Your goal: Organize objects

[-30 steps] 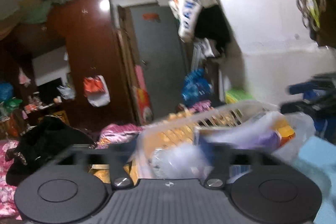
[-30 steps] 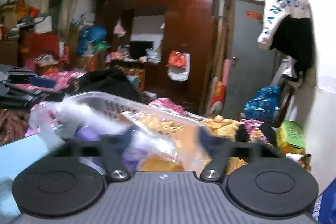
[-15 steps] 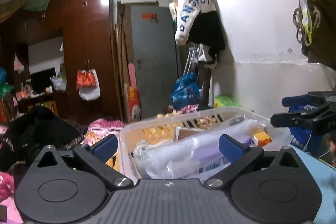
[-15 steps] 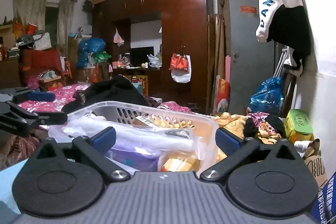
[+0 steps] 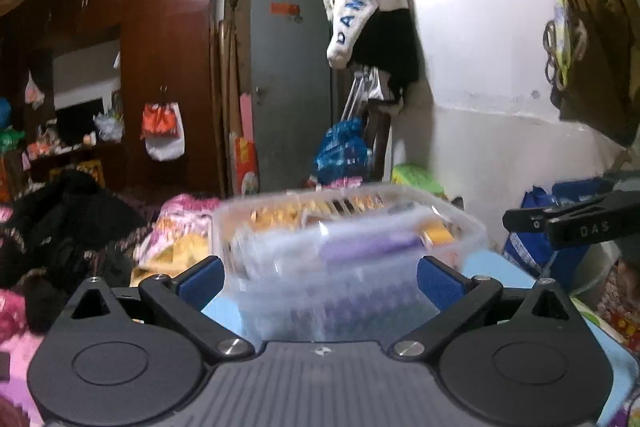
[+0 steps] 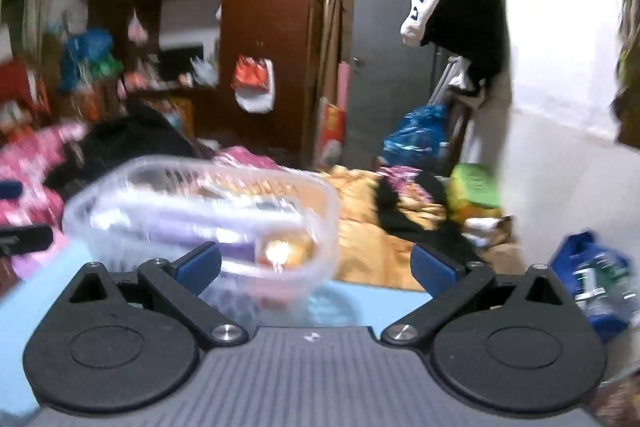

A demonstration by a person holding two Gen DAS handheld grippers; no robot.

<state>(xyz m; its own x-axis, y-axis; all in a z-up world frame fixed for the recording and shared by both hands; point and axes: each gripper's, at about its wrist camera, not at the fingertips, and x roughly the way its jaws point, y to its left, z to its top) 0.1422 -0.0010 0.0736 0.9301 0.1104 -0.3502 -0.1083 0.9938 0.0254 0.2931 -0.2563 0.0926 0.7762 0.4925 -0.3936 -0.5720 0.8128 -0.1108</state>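
Presently both claws hang spread and empty short of the filled basket [image 5: 348, 227] on the blue table [image 6: 372, 301].

Risk first: I judge that if I bring the left gripper [image 5: 320, 277] forward to straddle the near wall, the thin plastic may flex or the basket may slide across the smooth top, since neither jaw touches it; the right gripper [image 6: 316, 265], aimed past the basket's right corner, could knock it off line. Both views are motion-blurred, so my aim is uncertain. Basket condition: translucent white, slotted far wall, packed to the rim with a purple roll [image 5: 372, 241] in clear wrap and something orange [image 6: 282, 249]; I cannot identify the rest.
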